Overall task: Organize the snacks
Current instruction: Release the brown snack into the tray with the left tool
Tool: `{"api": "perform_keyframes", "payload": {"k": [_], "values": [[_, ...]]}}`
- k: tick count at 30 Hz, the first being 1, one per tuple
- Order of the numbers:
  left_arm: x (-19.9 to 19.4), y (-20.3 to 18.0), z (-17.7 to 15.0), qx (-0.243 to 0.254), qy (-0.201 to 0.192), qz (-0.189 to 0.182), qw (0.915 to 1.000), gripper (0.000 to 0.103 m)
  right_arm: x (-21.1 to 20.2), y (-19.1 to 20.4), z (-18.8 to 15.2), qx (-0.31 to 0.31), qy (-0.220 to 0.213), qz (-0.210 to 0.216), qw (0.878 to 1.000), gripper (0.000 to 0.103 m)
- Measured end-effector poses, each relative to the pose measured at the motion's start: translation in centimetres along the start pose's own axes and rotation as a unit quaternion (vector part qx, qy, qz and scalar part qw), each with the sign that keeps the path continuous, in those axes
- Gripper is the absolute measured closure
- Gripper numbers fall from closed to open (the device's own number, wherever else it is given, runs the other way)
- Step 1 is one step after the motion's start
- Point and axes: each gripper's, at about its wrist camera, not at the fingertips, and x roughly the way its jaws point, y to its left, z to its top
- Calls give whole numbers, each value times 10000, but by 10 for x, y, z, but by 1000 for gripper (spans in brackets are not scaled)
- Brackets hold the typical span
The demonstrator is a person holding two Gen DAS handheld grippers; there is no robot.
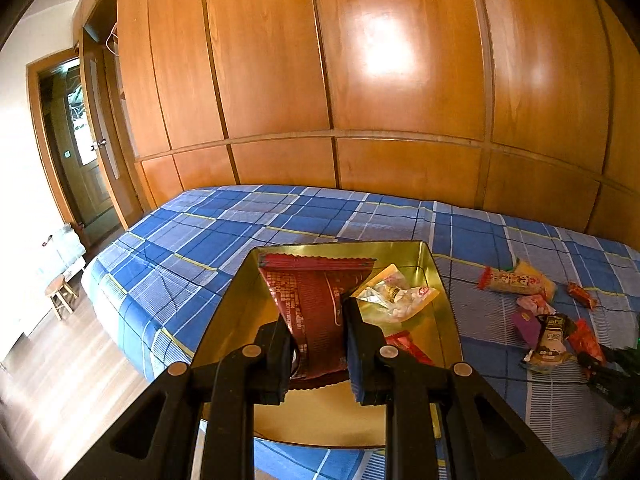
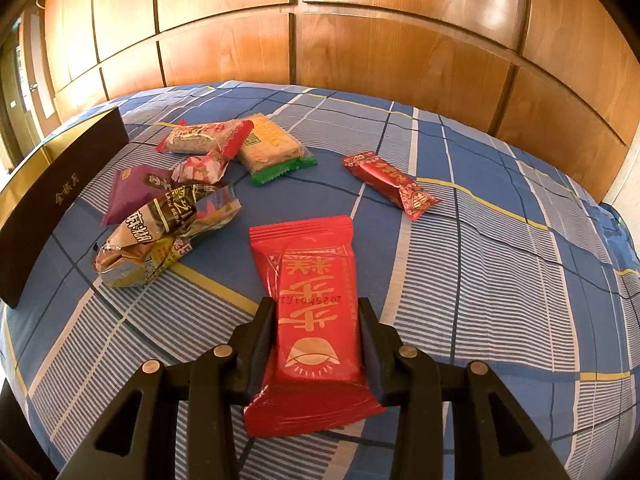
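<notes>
My left gripper (image 1: 316,316) is shut on a dark red snack packet (image 1: 308,292) and holds it over an open gold tin (image 1: 438,280) on the bed. A clear bag of white candy (image 1: 394,298) and a small red packet (image 1: 408,346) lie inside the tin. My right gripper (image 2: 316,308) is shut on a bright red packet (image 2: 308,248) with gold lettering, low over the sheet. The tin's dark outer wall (image 2: 60,196) shows at the left of the right wrist view. Loose snacks lie between them: a brown sesame packet (image 2: 160,236), a purple one (image 2: 132,188), a yellow cracker pack (image 2: 272,148) and a red foil packet (image 2: 392,184).
A blue plaid sheet (image 1: 240,232) covers the bed. Wooden wardrobe panels (image 1: 360,80) rise behind it. At the bed's left edge the wooden floor (image 1: 60,360) drops away, with a small stool (image 1: 60,296) and a doorway (image 1: 76,140). The loose snack pile (image 1: 544,320) lies right of the tin.
</notes>
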Motion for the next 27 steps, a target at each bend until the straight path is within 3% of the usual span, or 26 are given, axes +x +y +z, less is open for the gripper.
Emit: {"api": "perform_keyframes", "payload": {"k": [14, 21, 27], "values": [[15, -8, -8, 14, 231, -104, 9997, 80, 0, -2, 1, 26, -4, 2, 10000, 63], [58, -15, -25, -315, 991, -705, 9921, 80, 0, -2, 0, 84, -28, -8, 10000, 63], [72, -30, -32, -405, 1289, -1108, 9846, 76, 0, -3, 0, 153, -56, 18, 9999, 63]]}}
